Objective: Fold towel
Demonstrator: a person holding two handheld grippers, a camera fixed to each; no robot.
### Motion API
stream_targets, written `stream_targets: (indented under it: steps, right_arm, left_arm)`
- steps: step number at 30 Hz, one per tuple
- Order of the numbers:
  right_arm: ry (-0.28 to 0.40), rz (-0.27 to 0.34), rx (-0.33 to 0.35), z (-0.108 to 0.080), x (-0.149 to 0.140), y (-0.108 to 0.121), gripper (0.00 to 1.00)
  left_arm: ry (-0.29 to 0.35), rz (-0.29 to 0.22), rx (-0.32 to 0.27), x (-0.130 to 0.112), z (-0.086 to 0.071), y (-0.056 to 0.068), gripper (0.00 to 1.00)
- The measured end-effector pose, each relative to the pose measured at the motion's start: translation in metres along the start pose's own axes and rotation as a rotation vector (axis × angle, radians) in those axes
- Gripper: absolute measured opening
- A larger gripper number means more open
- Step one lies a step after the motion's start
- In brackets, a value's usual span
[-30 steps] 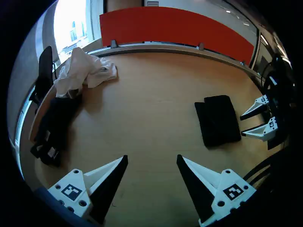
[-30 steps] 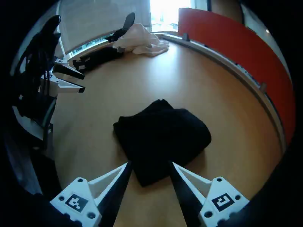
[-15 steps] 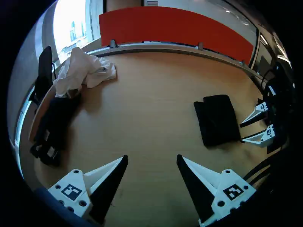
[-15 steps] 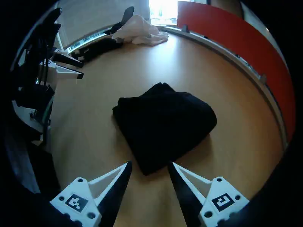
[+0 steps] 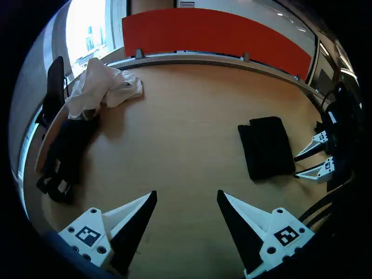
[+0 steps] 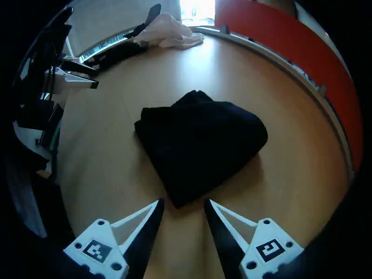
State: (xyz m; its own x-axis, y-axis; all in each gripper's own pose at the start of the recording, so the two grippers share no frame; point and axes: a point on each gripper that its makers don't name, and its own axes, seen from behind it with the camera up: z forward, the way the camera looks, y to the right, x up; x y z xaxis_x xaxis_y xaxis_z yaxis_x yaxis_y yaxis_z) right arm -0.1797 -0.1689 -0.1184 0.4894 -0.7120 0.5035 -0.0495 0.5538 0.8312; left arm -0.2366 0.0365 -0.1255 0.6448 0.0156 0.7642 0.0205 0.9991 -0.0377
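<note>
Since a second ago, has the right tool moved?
Yes. The right tool drew back from the black towel: its tips overlapped the near edge before, now barely reach the corner.

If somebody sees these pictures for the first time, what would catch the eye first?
The folded black towel lies dark on the pale wooden table, its near corner just ahead of the open right hand-held gripper. Beyond it, a long red partition runs along the table's far edge, and a crumpled white cloth sits near the window.
</note>
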Motion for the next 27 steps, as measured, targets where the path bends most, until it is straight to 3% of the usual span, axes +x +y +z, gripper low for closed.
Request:
stream_targets:
  steps: [11, 21, 27]
  right_arm:
    - [-0.001, 0.035, -0.009, 0.0032, -0.0004, -0.0004, 0.4]
    - [0.003, 0.065, -0.012, 0.0005, -0.0018, -0.0008, 0.08]
    - [0.016, 0.074, -0.016, -0.0023, 0.0002, 0.0001, 0.05]
  left_arm:
    - [0.002, 0.0, 0.0, -0.0008, -0.0007, 0.0004, 0.96]
    - [0.001, 0.001, 0.0, -0.0017, -0.001, 0.0004, 0.96]
    - [0.001, 0.002, 0.0, -0.0026, -0.0018, 0.0002, 0.96]
